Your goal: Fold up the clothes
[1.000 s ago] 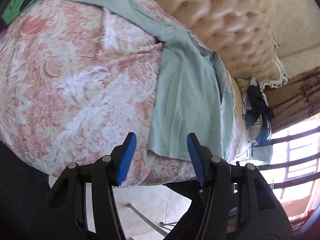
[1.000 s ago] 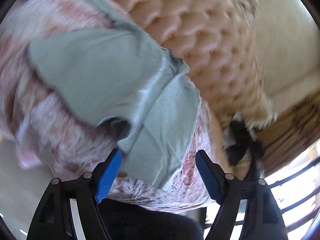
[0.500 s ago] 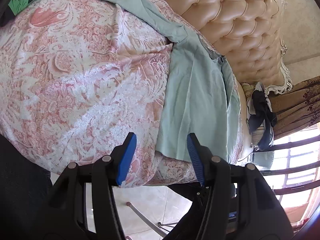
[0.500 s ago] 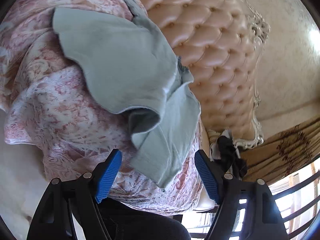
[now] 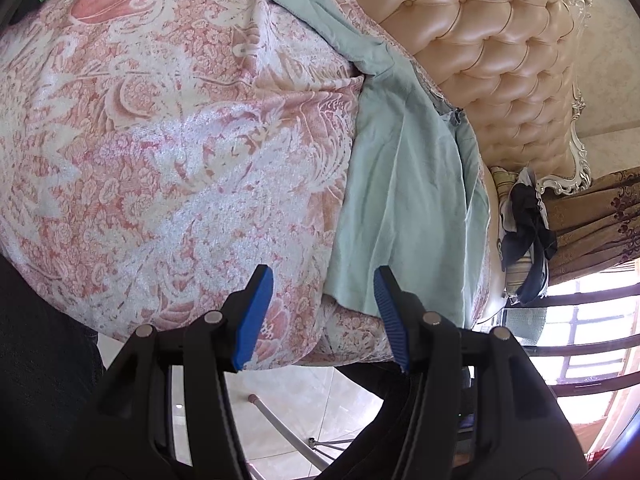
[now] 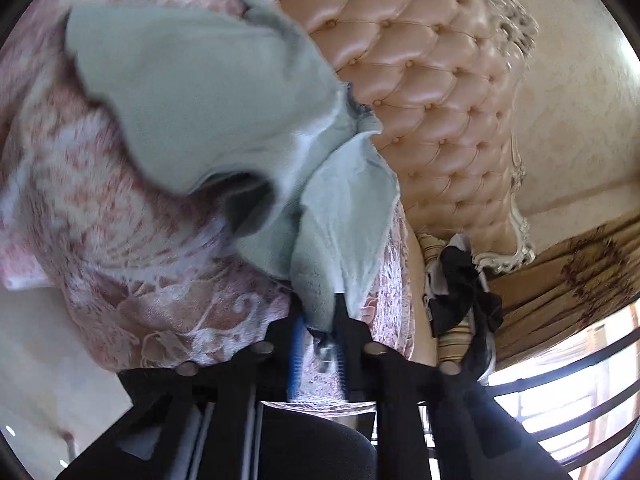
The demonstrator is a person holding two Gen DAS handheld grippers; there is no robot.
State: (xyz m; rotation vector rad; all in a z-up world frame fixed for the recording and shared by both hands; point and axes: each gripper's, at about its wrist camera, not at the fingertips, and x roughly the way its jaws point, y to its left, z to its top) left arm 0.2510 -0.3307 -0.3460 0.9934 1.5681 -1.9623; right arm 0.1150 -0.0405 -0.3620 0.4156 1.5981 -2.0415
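garment: pale green shirt lying along the bed's headboard-side edge, hem at the near corner
right fingers: closing — a lower corner of cloth is pinched between them
left fingers: apart, empty, just short of the hem
handling: soft, light, floppy — take corners
long axis: hem nearest me, collar far

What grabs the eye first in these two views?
The pale green garment spread on the pink floral bedspread, running along the tufted headboard. In the right wrist view, the right tool is closing on a bunched corner of that garment. The left tool hangs open near the bed's edge, gripping nothing.
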